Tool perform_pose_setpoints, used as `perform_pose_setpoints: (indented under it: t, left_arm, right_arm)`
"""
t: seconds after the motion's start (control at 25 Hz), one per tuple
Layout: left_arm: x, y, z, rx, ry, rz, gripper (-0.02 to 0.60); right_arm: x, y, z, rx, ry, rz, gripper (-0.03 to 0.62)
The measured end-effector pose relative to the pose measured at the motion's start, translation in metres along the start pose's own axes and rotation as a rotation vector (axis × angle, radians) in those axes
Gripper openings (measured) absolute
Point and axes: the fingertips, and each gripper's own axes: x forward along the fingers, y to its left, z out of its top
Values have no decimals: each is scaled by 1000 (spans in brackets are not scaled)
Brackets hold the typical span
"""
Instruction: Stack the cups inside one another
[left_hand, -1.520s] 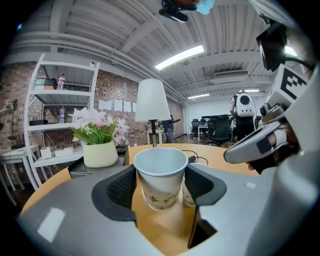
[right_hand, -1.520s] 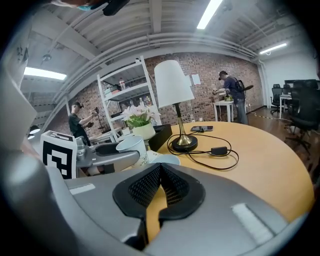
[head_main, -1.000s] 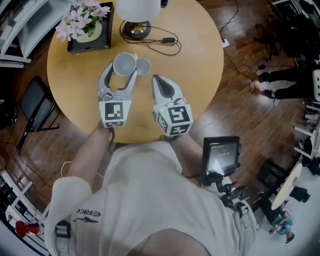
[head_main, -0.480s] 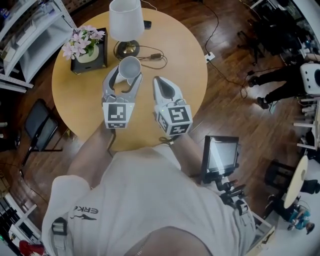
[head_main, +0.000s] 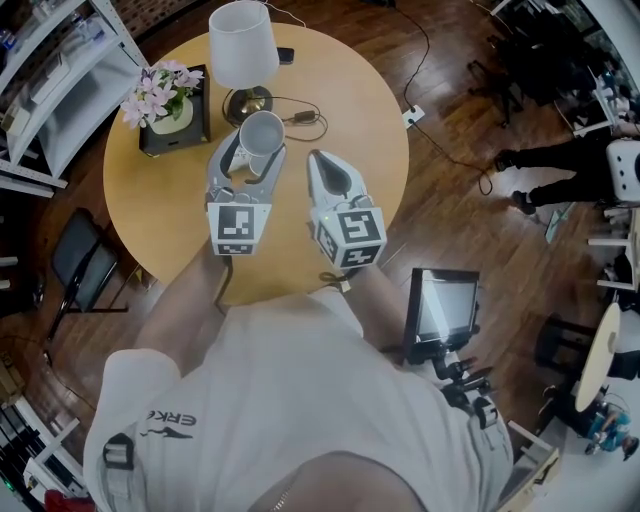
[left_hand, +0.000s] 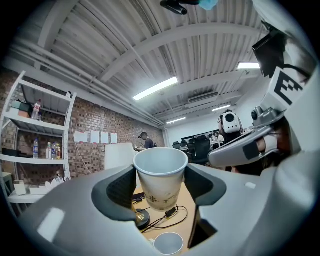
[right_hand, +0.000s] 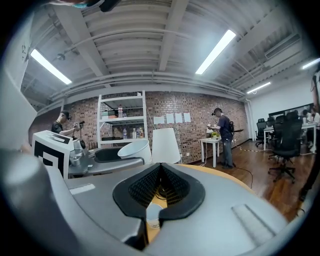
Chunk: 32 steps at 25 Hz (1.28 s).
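My left gripper (head_main: 256, 143) is shut on a white paper cup (head_main: 262, 132), upright with its mouth up, held well above the round wooden table (head_main: 365, 120). In the left gripper view the cup (left_hand: 160, 172) sits between both dark pads (left_hand: 121, 189). A second white cup (left_hand: 168, 243) stands on the table below it. My right gripper (head_main: 317, 160) hangs just right of the held cup, shut with nothing in it. Its pads (right_hand: 176, 186) meet, and the second cup (right_hand: 153, 216) shows through the slit under them. The head view does not show that cup.
A white-shaded lamp (head_main: 243, 45) stands at the table's far side, its black cable (head_main: 300, 118) trailing right. A flower pot on a black tray (head_main: 165, 100) sits far left. A dark chair (head_main: 80, 265) stands left of the table; a screen on a stand (head_main: 442, 310) is at my right.
Both grippers have risen together, the left carrying the cup up off the table. The second cup, seen beside it a second ago, is now hidden in the head view.
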Motion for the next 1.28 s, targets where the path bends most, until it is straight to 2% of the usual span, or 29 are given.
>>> perform_pose_setpoints:
  t: [0.2, 0.6, 1.28]
  left_arm:
    - [5, -1, -17, -5, 40, 0, 304]
    - [19, -8, -75, -36, 162, -8, 304]
    - [20, -16, -170, -86, 347, -4, 305]
  right_arm:
    - [3, -4, -6, 4, 22, 0, 15]
    - [15, -17, -24, 19, 77, 7, 15]
    - [41, -27, -79, 77, 197, 21, 15]
